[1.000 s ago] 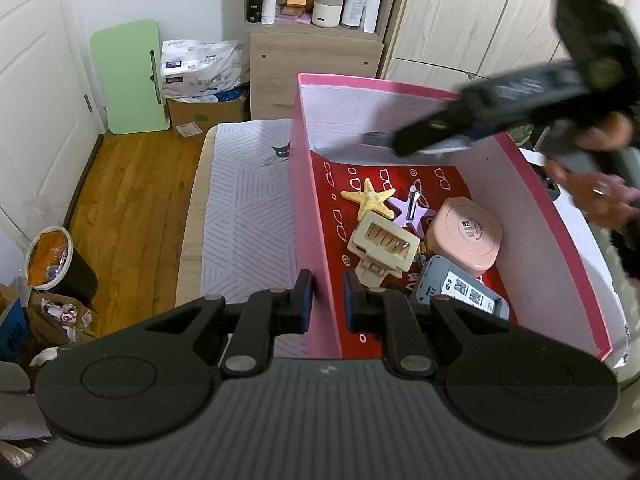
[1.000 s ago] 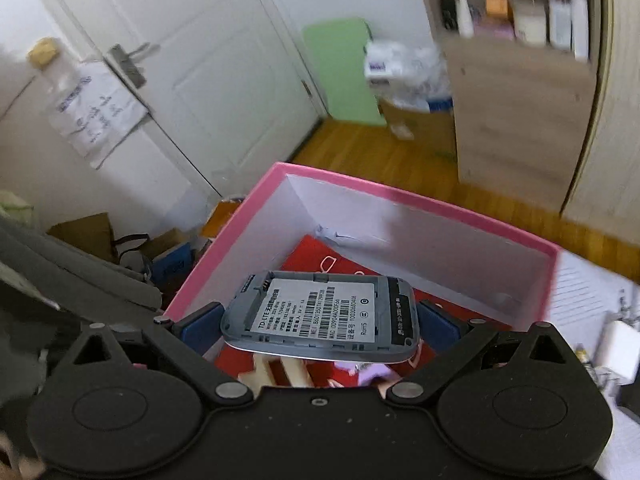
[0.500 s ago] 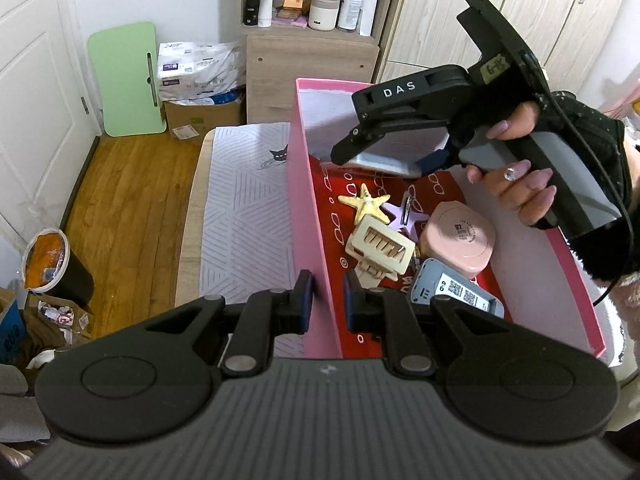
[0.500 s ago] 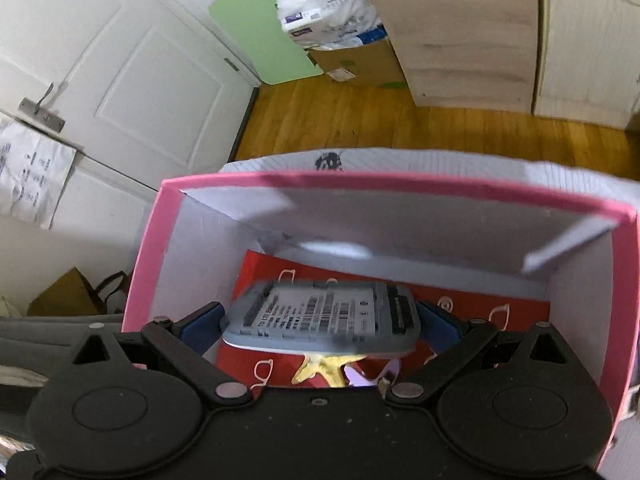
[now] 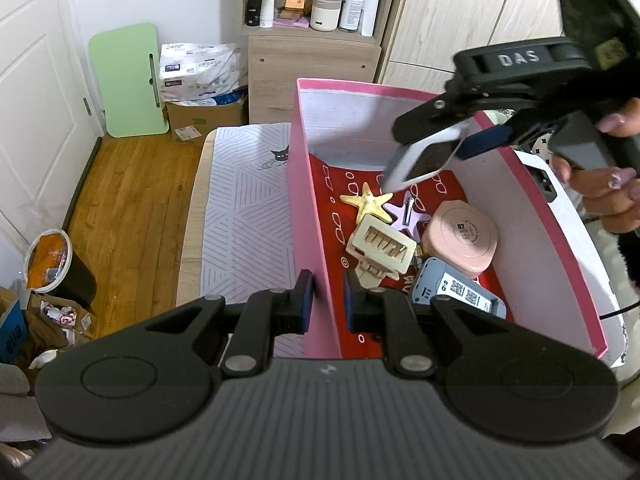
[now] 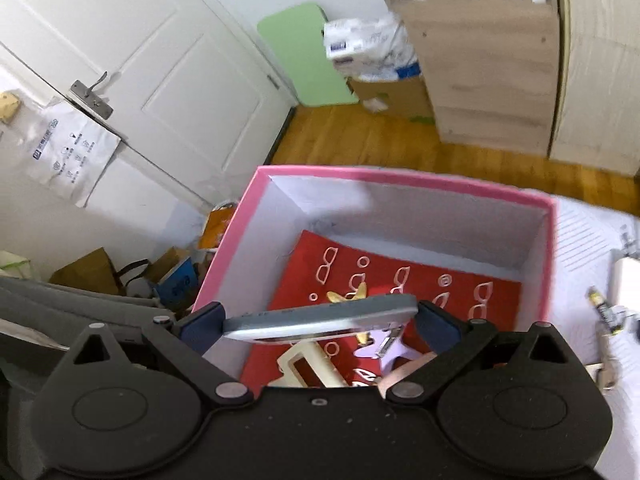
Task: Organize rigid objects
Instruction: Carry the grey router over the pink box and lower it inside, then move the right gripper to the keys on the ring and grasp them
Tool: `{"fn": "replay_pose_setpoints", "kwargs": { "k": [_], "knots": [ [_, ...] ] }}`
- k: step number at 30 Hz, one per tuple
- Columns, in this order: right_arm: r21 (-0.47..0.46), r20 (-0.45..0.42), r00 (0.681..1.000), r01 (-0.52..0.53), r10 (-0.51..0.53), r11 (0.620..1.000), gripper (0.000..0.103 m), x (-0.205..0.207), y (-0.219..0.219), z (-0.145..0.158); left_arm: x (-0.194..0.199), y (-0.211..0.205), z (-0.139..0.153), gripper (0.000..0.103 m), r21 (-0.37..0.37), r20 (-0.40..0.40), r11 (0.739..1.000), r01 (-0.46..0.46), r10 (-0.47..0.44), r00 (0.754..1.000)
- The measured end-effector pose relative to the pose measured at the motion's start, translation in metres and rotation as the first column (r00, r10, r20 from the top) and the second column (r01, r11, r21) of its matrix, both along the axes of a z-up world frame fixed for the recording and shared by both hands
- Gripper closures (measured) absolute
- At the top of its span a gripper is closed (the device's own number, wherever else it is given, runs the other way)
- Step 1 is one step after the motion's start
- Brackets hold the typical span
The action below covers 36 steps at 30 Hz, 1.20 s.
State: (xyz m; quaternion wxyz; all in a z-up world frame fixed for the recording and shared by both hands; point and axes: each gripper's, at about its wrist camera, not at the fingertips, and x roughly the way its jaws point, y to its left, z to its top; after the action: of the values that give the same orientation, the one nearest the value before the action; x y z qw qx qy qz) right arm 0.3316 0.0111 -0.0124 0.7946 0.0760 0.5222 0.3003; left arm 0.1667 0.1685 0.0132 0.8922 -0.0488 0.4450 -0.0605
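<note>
My left gripper (image 5: 327, 294) is shut on the near left wall of the pink box (image 5: 308, 208). My right gripper (image 6: 318, 318) is shut on a flat grey device (image 6: 320, 314), held edge-on over the box's red floor (image 6: 420, 284); it also shows in the left wrist view (image 5: 426, 158), tilted above the far end of the box. Inside lie a yellow starfish (image 5: 367, 204), a lilac star clip (image 5: 406, 220), a cream hair claw (image 5: 380, 246), a pink round case (image 5: 460, 240) and another grey device (image 5: 456, 294).
The box stands on a white patterned mat (image 5: 240, 216) on a table. A wooden cabinet (image 5: 312, 64), a green board (image 5: 126, 80) and a waste bin (image 5: 56, 264) are beyond. Small items lie on the mat right of the box (image 6: 604, 312).
My right gripper has swung the grey device from label-up to edge-on and shifted right over the box's far end. My left gripper has kept its hold on the box wall.
</note>
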Motion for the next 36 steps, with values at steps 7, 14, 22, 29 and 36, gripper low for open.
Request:
{"fn": "replay_pose_setpoints", "kwargs": {
  "k": [7, 14, 22, 29, 36],
  "knots": [
    [-0.034, 0.072, 0.997, -0.012, 0.014, 0.999, 0.001, 0.012, 0.0, -0.008, -0.001, 0.0, 0.0, 0.089, 0.003, 0.001, 1.0, -0.003, 0.003, 1.0],
    [0.051, 0.107, 0.994, -0.036, 0.03, 0.998, 0.001, -0.003, -0.03, 0.012, 0.0, 0.0, 0.0, 0.089, 0.008, 0.0, 1.0, 0.002, -0.002, 1.0],
    [0.072, 0.216, 0.974, 0.054, -0.069, 0.996, 0.001, -0.042, -0.12, 0.032, 0.0, -0.003, 0.001, 0.089, 0.023, -0.001, 1.0, 0.001, -0.001, 1.0],
    [0.032, 0.266, 0.942, 0.205, -0.206, 0.978, 0.001, -0.057, -0.193, 0.005, 0.001, -0.005, 0.002, 0.089, 0.026, -0.011, 1.0, -0.006, 0.006, 1.0],
    [-0.045, 0.393, 0.902, 0.215, -0.18, 0.976, 0.001, -0.078, -0.198, -0.044, 0.002, -0.001, 0.003, 0.089, 0.002, -0.024, 1.0, -0.022, 0.022, 0.999]
  ]
}}
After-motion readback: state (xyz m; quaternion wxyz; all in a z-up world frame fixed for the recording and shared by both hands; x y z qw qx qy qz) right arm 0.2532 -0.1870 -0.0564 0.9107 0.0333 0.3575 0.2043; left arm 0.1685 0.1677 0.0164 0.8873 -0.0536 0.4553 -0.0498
